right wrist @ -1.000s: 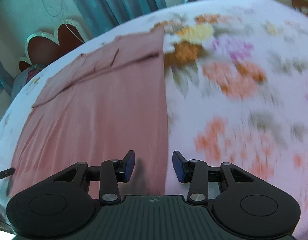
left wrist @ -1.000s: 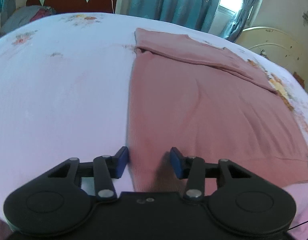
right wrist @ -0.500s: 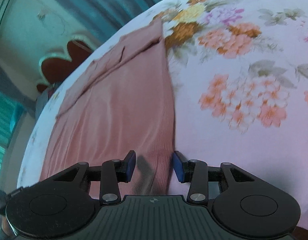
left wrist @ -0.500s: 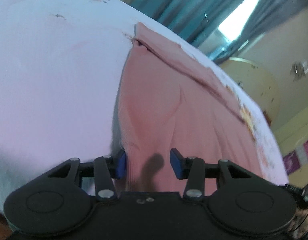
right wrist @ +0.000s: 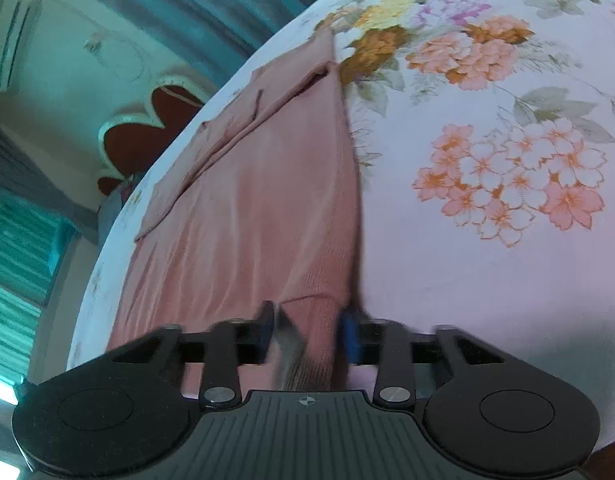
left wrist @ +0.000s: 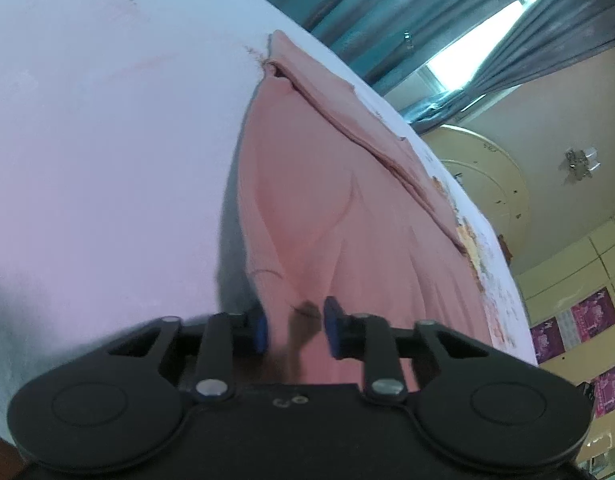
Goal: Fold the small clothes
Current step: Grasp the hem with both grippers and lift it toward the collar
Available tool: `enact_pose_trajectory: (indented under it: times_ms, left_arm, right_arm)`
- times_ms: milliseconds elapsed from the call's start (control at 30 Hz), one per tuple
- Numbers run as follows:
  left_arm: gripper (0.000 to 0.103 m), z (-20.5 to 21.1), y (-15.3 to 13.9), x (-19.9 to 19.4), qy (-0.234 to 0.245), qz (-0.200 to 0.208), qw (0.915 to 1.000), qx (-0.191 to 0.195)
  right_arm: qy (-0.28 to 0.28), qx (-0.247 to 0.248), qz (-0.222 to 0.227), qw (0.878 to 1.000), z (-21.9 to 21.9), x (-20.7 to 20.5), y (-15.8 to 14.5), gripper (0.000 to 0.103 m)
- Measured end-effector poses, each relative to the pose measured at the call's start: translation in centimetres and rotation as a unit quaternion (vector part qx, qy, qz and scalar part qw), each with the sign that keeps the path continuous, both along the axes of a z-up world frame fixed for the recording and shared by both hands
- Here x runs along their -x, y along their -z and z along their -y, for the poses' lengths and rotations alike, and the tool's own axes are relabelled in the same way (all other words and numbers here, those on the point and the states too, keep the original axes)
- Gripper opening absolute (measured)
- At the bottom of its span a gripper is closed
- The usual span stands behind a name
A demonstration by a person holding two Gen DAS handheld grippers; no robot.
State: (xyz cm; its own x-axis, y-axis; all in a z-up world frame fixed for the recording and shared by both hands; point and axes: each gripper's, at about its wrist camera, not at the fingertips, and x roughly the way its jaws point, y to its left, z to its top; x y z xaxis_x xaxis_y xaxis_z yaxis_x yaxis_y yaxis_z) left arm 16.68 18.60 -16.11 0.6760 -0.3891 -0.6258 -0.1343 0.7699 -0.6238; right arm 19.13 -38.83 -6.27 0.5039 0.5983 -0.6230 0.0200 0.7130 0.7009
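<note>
A pink garment (left wrist: 339,208) lies spread on a bed with a pale floral sheet (left wrist: 107,140), its far end folded over in a band. My left gripper (left wrist: 293,330) is low at the garment's near left corner, its jaws narrowed around the bunched cloth edge. In the right wrist view the same garment (right wrist: 267,208) runs away from me. My right gripper (right wrist: 309,334) straddles its near right corner, the jaws narrowed on a raised fold of the hem. Whether either gripper fully clamps the cloth is unclear.
The sheet with big orange and pink flowers (right wrist: 507,184) stretches to the right of the garment. A red and white headboard (right wrist: 147,120) and teal curtains (left wrist: 387,20) stand beyond the bed. A cream cabinet (left wrist: 483,176) is past the far edge.
Both grippers dropped to the garment's near corners and tilted down. Their jaws narrowed around the cloth, which now bunches and lifts into folds between the pads.
</note>
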Motion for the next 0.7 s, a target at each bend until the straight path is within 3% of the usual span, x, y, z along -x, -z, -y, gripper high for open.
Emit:
enact_pose_trajectory:
  times_ms: [33,167,200,300,333,433,567,633,667,700]
  left_arm:
    - [0.007,0.1,-0.2,-0.2,0.001,-0.001,1.0,-0.009]
    - [0.006,0.2,-1.7,1.0,-0.018,0.055,0.9983,-0.01]
    - [0.006,0.4,-1.8,1.2,-0.021,0.06,0.9978,-0.019]
    - [0.006,0.7,0.0,0.4,-0.021,0.01,0.9986,-0.047]
    - [0.006,0.5,0.3,0.4,-0.029,0.013,0.9989,-0.034]
    - [0.006,0.6,-0.2,0.3,-0.031,0.017,0.9987,-0.036]
    - [0.006,0.7,-0.2,0.0,-0.024,0.013,0.9986,-0.045]
    - [0.01,0.7,-0.1,0.2,-0.025,0.013,0.9988,-0.041]
    - [0.01,0.6,-0.2,0.2,-0.025,0.013,0.9987,-0.041]
    - [0.01,0.7,-0.1,0.3,-0.025,0.014,0.9988,-0.039]
  right_arm:
    - [-0.004,-0.003,0.001,1.0,0.0,-0.2,0.0,0.02]
    - [-0.007,0.0,0.042,0.999,0.0,0.4,-2.1,0.014]
    - [-0.002,0.001,0.058,0.998,0.2,0.9,-2.7,0.008]
    - [0.001,0.04,0.045,0.998,0.1,0.9,-1.7,0.008]
    - [-0.008,0.06,0.019,0.998,-0.3,0.5,-0.7,0.008]
    - [-0.001,0.036,0.027,0.999,-0.3,0.3,-1.1,0.007]
    - [-0.007,0.045,0.037,0.998,-0.3,-0.6,-1.7,0.008]
    - [0.021,0.055,0.041,0.997,0.2,-0.8,-1.6,0.037]
    - [0.031,0.059,0.05,0.997,0.4,-0.9,-1.5,0.056]
    - [0.032,0.05,0.052,0.997,0.6,-1.3,-1.2,0.057]
